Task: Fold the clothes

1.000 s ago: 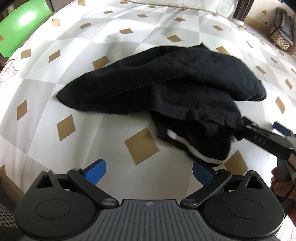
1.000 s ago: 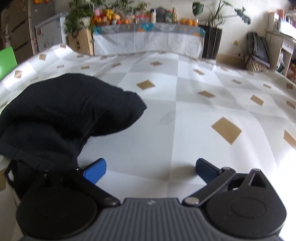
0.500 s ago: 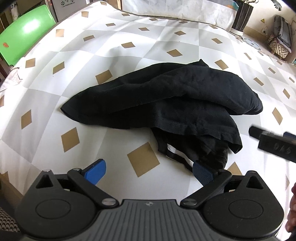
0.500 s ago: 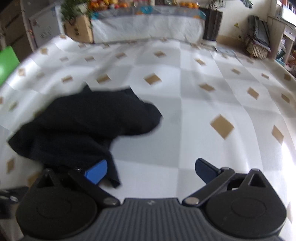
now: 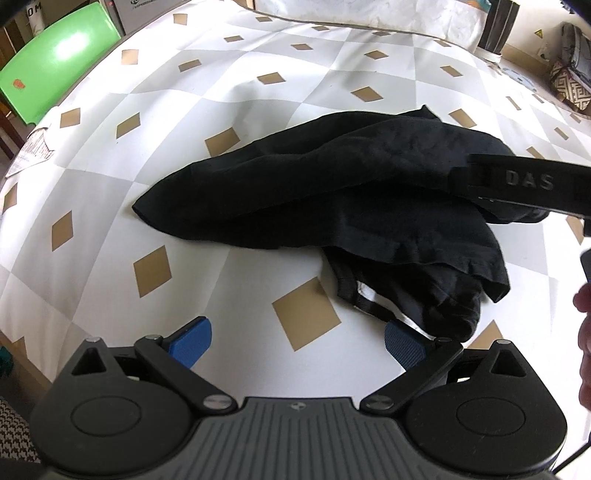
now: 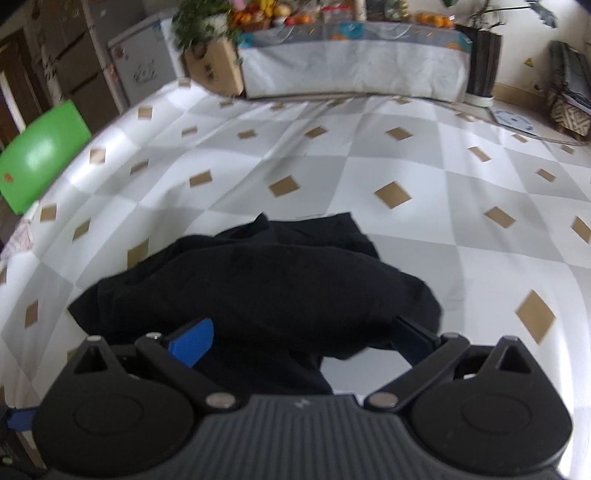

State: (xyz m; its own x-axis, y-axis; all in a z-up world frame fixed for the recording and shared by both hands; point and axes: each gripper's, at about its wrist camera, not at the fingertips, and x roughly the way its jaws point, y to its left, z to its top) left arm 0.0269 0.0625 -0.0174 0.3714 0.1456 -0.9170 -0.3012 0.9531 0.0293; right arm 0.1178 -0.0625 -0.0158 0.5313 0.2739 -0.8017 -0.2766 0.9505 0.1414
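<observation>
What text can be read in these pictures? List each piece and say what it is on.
"DAS": raised letters on the right gripper, seen in the left wrist view.
Print on the paper at the table edge: too small to read.
Yellow sign on the far wall: unreadable.

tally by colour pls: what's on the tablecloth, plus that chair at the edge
Black: 1, crumpled black garment
Green: 1, green chair
White/grey with tan diamonds: 1, tablecloth
Total: 3
</observation>
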